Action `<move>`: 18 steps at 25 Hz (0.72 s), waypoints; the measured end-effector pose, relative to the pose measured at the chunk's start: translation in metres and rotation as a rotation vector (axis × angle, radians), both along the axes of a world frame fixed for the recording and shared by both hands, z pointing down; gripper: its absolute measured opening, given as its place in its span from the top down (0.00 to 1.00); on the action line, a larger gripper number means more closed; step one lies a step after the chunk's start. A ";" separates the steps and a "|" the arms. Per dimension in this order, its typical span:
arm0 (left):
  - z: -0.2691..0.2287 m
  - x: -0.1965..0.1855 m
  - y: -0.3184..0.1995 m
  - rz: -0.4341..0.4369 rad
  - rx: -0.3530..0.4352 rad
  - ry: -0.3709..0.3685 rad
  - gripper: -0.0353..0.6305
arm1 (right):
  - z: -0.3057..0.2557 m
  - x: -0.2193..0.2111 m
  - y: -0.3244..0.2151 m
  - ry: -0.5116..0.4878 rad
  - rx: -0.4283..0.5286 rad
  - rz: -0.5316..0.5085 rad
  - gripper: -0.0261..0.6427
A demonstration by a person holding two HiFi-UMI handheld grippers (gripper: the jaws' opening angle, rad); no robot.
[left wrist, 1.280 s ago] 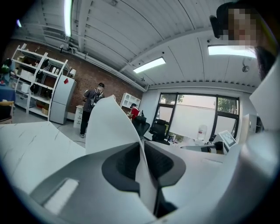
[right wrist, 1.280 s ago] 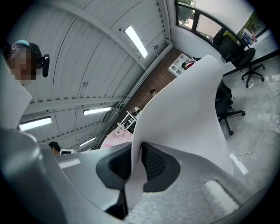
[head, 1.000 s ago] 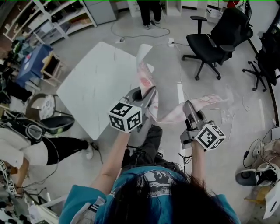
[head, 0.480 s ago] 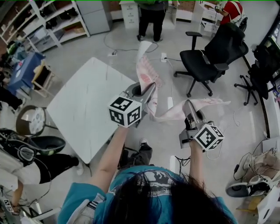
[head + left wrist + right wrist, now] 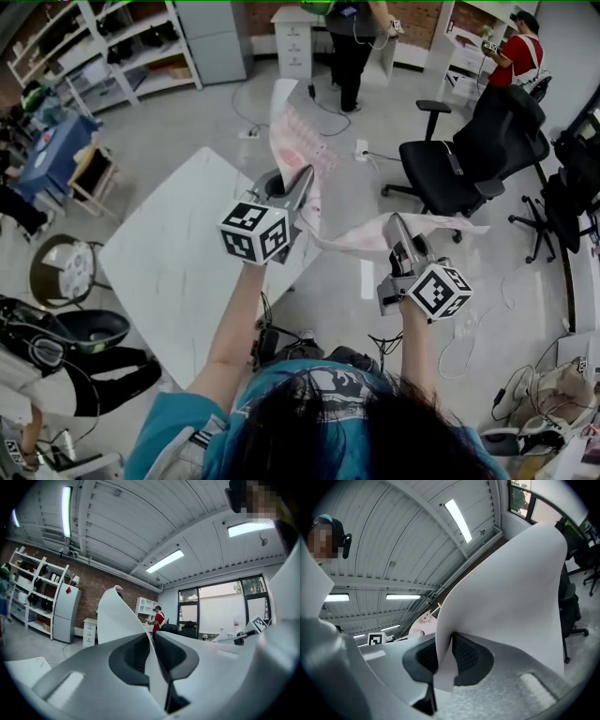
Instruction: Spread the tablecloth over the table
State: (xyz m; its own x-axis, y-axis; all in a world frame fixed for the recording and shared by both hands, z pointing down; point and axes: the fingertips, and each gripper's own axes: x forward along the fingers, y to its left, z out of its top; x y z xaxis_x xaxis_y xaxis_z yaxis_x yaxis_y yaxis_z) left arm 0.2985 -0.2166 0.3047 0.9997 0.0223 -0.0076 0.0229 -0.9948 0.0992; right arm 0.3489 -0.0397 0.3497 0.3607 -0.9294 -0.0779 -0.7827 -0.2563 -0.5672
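Note:
The tablecloth [image 5: 305, 141], white with a pink pattern, hangs in the air between both grippers. My left gripper [image 5: 305, 178] is shut on one edge, and a flap stands up above it. In the left gripper view the cloth [image 5: 117, 620] runs pinched between the dark pads of that gripper [image 5: 152, 641]. My right gripper [image 5: 394, 223] is shut on another edge, with a strip trailing off to the right. The right gripper view shows the cloth [image 5: 511, 597] clamped in the right gripper [image 5: 449, 644]. The bare white table [image 5: 178, 262] lies below and left of the left gripper.
A black office chair [image 5: 469, 159] stands to the right of the cloth. Shelves [image 5: 112, 47] line the back left wall. Two people [image 5: 352, 47] [image 5: 516, 56] stand at the back. A round stool [image 5: 66, 272] and a blue table [image 5: 52, 141] sit at left. Cables lie on the floor.
Both grippers have carried the cloth forward and a little up. The table now reaches under the left arm. The cloth's upright flap stands higher, and the black chair looks nearer.

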 end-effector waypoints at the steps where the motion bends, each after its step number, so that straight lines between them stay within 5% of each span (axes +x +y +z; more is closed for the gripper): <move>1: 0.002 -0.001 -0.013 -0.032 0.001 -0.003 0.86 | 0.003 0.003 -0.011 -0.006 -0.002 -0.020 0.90; 8: 0.034 -0.006 -0.097 -0.276 -0.035 -0.043 0.86 | 0.031 0.032 -0.086 -0.056 -0.028 -0.204 0.90; 18: 0.048 -0.048 -0.247 -0.703 -0.133 -0.005 0.86 | 0.036 0.050 -0.239 -0.041 -0.041 -0.596 0.89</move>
State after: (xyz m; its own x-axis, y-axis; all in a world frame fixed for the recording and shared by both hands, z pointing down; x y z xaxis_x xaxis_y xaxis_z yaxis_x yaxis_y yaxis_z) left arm 0.2506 -0.4632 0.3528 0.7771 -0.6282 0.0388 -0.6200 -0.7534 0.2190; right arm 0.3986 -0.2789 0.3853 -0.2221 -0.9744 -0.0344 -0.7757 0.1980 -0.5992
